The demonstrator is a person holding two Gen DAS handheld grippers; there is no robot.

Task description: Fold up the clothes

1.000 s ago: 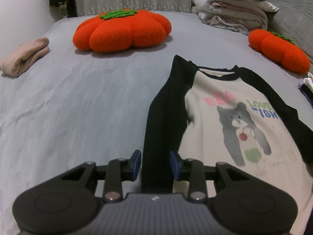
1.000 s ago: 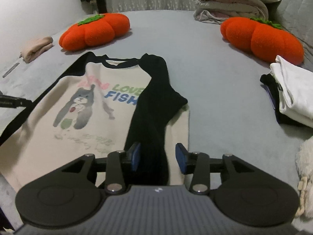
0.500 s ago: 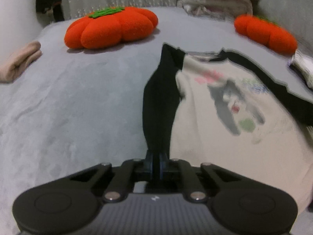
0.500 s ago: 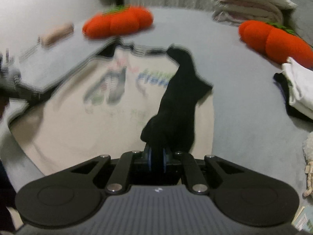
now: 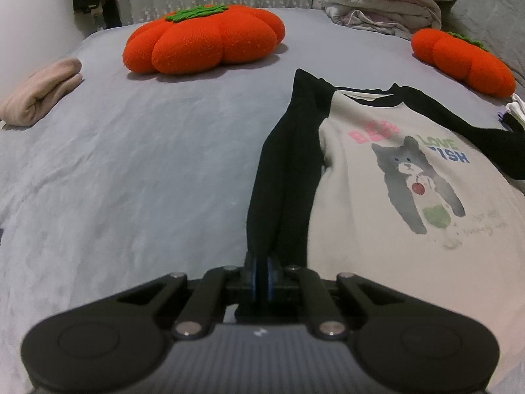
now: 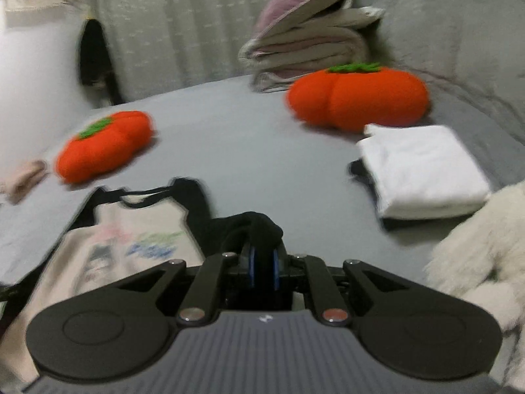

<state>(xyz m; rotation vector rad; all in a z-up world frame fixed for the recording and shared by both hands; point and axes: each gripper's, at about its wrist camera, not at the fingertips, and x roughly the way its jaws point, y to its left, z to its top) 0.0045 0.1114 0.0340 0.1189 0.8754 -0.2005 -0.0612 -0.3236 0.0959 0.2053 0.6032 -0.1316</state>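
Cat-print raglan shirt (image 5: pixel 410 177) on bed (image 5: pixel 131 164): left gripper (image 5: pixel 261 277) clamped on one black sleeve (image 5: pixel 282 170), right gripper (image 6: pixel 262 271) on the other (image 6: pixel 252 226). Open sheet leftward; hem cut off.

grey bed (image 5: pixel 164 164); shirt (image 5: pixel 410 197), pumpkin cushions (image 5: pixel 203 39), folded clothes (image 6: pixel 423 167)

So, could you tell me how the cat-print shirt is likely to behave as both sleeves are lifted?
The cat-print shirt looks soft and floppy: its black sleeve drapes limply from the left gripper. It probably sags between grips. It seems light, bunching easily in the right gripper.
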